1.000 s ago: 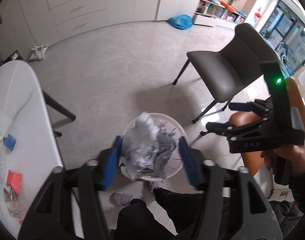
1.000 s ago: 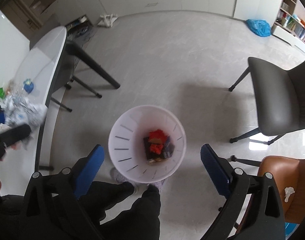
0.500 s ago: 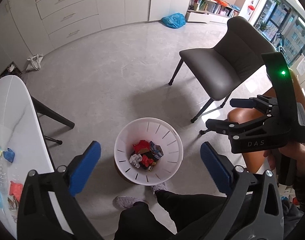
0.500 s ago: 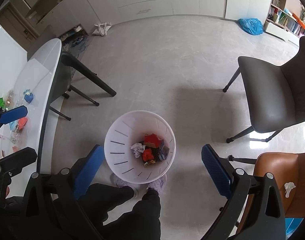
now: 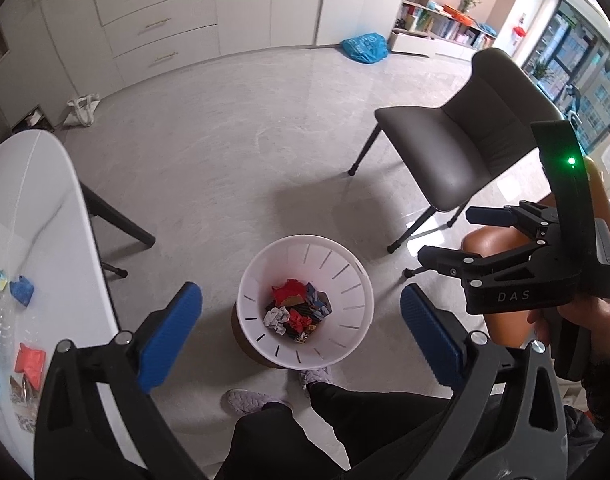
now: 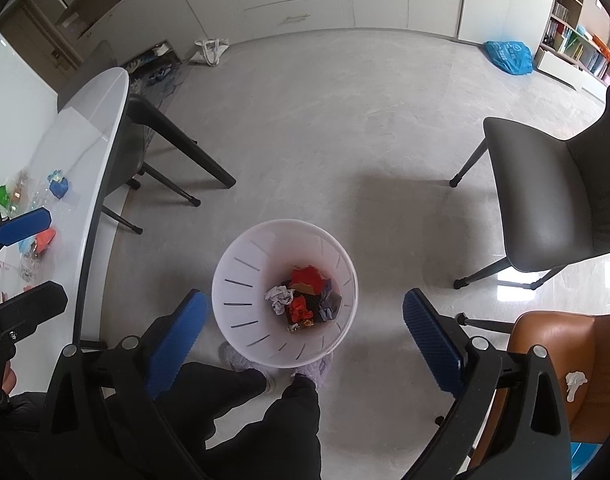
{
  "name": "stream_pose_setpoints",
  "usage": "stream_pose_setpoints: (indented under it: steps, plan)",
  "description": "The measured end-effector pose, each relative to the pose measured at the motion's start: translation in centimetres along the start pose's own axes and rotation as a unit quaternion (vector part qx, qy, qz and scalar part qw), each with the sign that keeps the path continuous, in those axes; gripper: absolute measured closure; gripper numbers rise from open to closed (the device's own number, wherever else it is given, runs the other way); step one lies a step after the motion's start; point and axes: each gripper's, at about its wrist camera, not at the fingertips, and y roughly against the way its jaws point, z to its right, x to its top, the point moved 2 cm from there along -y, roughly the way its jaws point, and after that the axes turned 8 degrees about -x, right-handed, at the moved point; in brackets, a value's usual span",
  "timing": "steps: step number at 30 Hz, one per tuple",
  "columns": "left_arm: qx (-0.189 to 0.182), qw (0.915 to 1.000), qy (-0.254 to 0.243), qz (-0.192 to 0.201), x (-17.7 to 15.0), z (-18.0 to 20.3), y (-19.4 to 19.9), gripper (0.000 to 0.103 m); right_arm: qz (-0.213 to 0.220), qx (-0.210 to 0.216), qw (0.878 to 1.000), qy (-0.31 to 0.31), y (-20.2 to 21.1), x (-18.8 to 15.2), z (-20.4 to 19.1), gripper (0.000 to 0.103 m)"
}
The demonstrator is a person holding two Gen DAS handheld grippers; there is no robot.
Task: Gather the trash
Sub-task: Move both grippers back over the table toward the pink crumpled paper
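White slotted bin (image 5: 347, 280) upright on the floor, mouth facing up, crumpled trash (image 5: 295, 312) inside, left tool (image 5: 301, 328) and right tool (image 6: 305, 328) above, both spread wide, empty

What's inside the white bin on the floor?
The white bin holds a crumpled white paper ball, red wrappers and dark bluish scraps, all piled at the bottom. Anything buried beneath that pile is hidden.

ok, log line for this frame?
left gripper: open, empty | right gripper: open, empty | both above white bin | crumpled paper in bin | wrappers on table
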Motion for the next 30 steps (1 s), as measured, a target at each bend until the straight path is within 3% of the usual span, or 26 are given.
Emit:
stream_pose_setpoints:
  steps: [10, 16, 21, 30]
  plan:
    - [0.046, 0.9955, 0.077, 0.03, -1.9, -5.7, 3.7, 0.008, 0.008, 0.031, 0.998, 0.06, 0.5, 2.6, -6.4, 0.003]
    - [0.092, 0.9831, 0.148, 0.056, -4.9, -10.5, 7.5, 0.008, 0.011, 0.057, 0.99, 0.13, 0.5, 4.4, -13.3, 0.003]
    - [0.135, 0.9635, 0.218, 0.078, -9.0, -15.1, 11.1, 0.008, 0.013, 0.084, 0.978, 0.19, 0.7, 5.3, -19.7, 0.003]
    - [0.197, 0.9185, 0.328, 0.102, -17.5, -21.1, 16.1, 0.008, 0.008, 0.125, 0.952, 0.278, 1.2, 5.0, -29.2, 0.003]
